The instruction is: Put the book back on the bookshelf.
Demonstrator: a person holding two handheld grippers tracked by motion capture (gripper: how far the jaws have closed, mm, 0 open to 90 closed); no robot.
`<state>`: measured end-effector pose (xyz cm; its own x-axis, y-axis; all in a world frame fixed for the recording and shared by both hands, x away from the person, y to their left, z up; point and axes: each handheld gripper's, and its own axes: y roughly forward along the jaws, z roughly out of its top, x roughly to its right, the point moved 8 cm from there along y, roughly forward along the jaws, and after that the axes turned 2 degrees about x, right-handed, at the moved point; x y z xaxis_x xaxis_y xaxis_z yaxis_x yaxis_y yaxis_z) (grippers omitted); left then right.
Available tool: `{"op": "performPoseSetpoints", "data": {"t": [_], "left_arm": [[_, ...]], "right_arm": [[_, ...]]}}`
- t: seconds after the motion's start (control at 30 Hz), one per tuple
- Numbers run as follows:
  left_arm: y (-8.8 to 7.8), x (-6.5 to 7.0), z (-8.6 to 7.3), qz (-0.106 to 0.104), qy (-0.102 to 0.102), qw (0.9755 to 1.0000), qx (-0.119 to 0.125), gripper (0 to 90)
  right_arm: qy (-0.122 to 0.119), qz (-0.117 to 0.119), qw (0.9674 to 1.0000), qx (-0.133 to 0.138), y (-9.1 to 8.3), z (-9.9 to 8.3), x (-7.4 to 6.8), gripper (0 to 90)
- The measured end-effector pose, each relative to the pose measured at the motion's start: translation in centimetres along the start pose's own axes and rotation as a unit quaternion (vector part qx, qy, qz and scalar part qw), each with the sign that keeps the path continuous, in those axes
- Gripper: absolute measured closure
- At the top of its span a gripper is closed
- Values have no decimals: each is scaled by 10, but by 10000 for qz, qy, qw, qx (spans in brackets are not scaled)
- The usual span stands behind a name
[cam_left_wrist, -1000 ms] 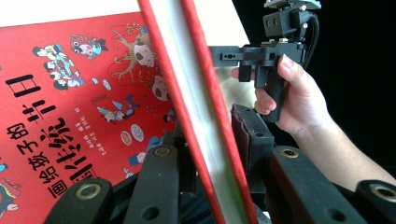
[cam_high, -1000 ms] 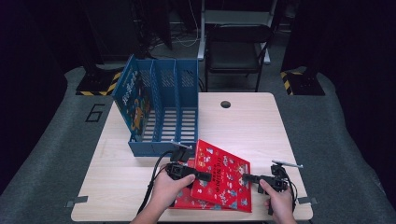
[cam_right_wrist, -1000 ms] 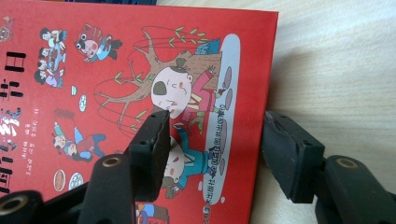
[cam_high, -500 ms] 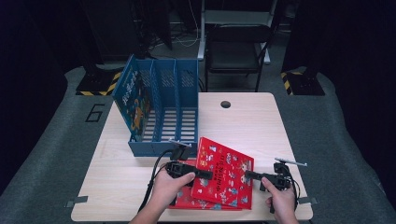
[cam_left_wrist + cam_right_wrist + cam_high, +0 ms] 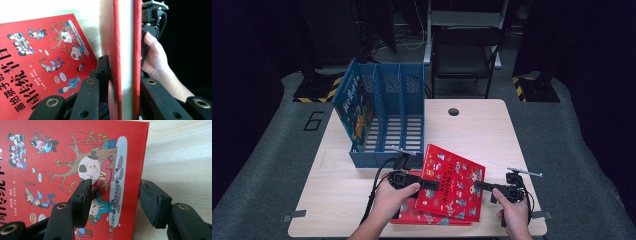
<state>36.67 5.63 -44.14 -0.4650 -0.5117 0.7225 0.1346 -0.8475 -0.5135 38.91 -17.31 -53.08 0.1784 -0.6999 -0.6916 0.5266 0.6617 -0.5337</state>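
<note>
While the left gripper [image 5: 428, 183] clamps the upper red book's [image 5: 451, 182] edge | right gripper [image 5: 478, 185] jaws open astride its corner | risk: one-sided hold lets book pivot, slip onto surface [image 5: 482, 130].

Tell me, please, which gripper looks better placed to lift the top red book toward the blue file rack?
Probably the left. The left gripper is clamped on the top red book, its jaws having just been closing on the edge, beside the blue file rack. The right gripper stands open at the opposite edge.
</note>
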Motion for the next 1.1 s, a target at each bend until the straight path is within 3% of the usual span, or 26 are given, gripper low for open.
{"op": "performPoseSetpoints", "data": {"t": [0.17,0.4,0.47,0.67,1.1], "left_arm": [[-4,4,4,51,77,10000,37,778],[-11,6,7,82,141,9999,35,780],[-13,7,8,101,152,9998,72,781],[-18,7,9,178,208,9996,67,781],[-36,3,8,185,157,9996,127,784]], "right_arm": [[81,42,10000,36,-2,4,-6,448],[-154,79,9998,80,-2,6,-11,449],[-87,97,9999,54,-2,6,-14,450],[-202,137,9996,103,0,9,-18,450],[-297,274,9992,21,9,7,-31,456]]}}
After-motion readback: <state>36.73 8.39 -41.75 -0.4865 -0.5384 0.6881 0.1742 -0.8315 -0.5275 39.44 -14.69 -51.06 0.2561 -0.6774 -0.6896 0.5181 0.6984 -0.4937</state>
